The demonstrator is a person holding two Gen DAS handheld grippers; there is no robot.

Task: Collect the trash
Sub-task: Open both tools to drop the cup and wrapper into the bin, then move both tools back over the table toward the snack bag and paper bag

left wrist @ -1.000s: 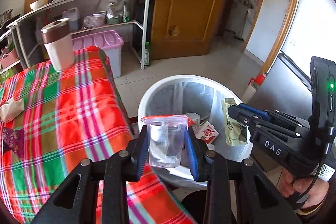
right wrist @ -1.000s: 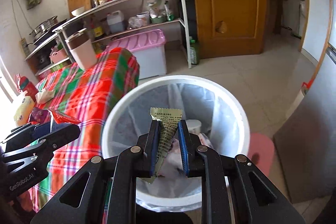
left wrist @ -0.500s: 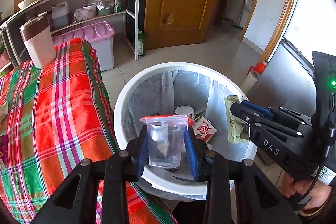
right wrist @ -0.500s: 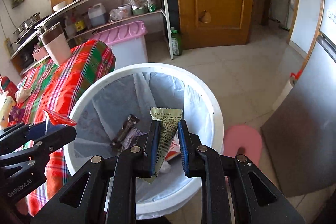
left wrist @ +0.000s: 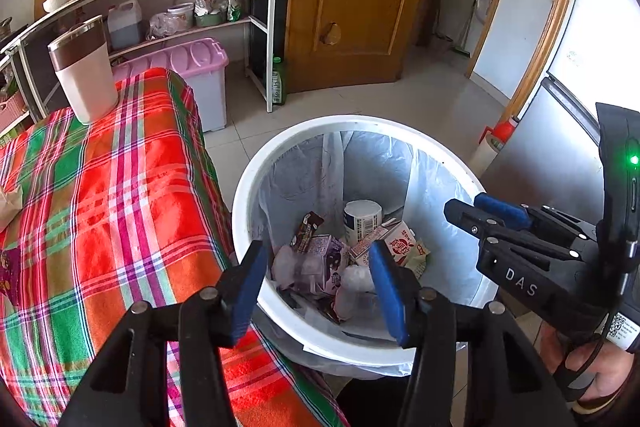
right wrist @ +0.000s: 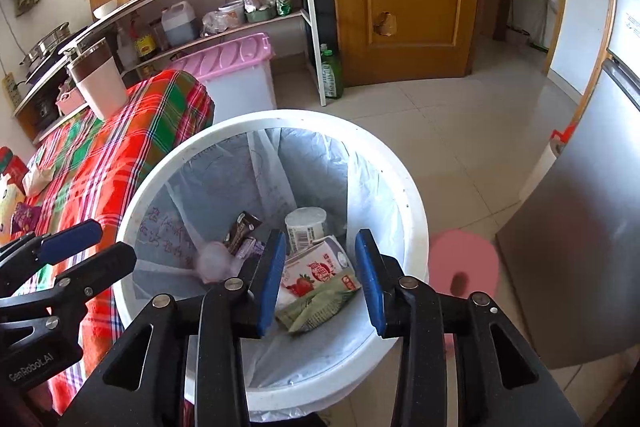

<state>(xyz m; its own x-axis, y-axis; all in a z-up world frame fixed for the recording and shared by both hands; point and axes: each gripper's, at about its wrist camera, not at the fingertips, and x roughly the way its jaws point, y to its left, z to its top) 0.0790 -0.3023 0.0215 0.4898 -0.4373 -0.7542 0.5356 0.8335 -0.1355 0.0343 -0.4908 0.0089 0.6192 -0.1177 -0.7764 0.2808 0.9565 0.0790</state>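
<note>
Both grippers hang over the white bin (left wrist: pixel 256 183), jaws just opened and empty — the left gripper (left wrist: pixel 316 289) has let go of the clear plastic cup (left wrist: pixel 352 291), the right gripper (right wrist: pixel 320 281) of the green wrapper (right wrist: pixel 316 311). Both pieces now lie among cartons inside. On the checked tablecloth (left wrist: pixel 120 187), a crumpled tissue (right wrist: pixel 36 179) and a purple wrapper (right wrist: pixel 24 217) seemingly remain to collect.

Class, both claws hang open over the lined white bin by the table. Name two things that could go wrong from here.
1. The left claw sits low beside the bin rim and the plaid tablecloth; pulling back carelessly could snag the cloth or knock the bin.
2. The right claw hangs over the thin liner; dipping lower might catch and tear it.
</note>
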